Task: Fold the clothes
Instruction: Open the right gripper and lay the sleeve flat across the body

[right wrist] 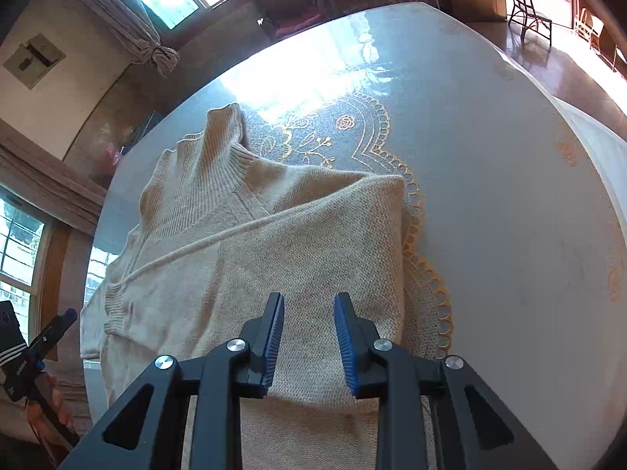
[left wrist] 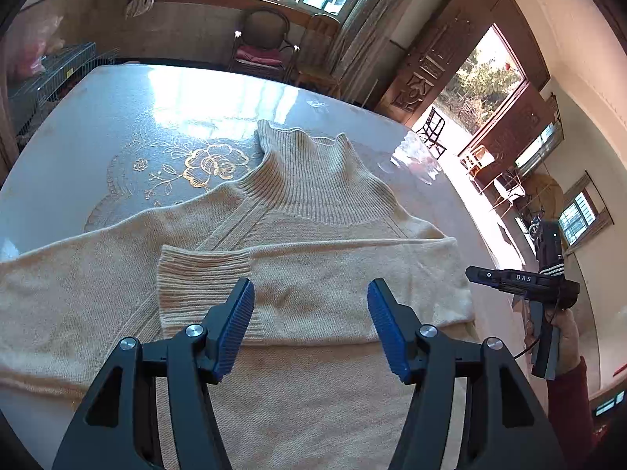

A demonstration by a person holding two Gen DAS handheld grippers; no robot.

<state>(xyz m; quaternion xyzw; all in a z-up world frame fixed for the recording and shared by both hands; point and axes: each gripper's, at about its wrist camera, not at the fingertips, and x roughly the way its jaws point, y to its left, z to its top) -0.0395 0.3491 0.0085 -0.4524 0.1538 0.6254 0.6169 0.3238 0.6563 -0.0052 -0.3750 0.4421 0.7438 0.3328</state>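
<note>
A cream knit turtleneck sweater (left wrist: 313,211) lies flat on the round table, collar pointing away. One sleeve is folded across the chest, its ribbed cuff (left wrist: 203,274) just ahead of my left fingers. My left gripper (left wrist: 311,305) is open and empty, hovering over the folded sleeve. The sweater also shows in the right wrist view (right wrist: 274,243), with its folded side edge at the right. My right gripper (right wrist: 308,321) is open and empty above the sweater's lower body. The right gripper also shows at the right of the left wrist view (left wrist: 476,272).
The sweater lies on a glossy round table (left wrist: 117,117) with a grey doily with gold flower embroidery (right wrist: 352,133). Chairs (left wrist: 266,43) stand behind the table under the windows. An open doorway (left wrist: 470,90) is at the right. The table's edge (right wrist: 588,125) curves at the right.
</note>
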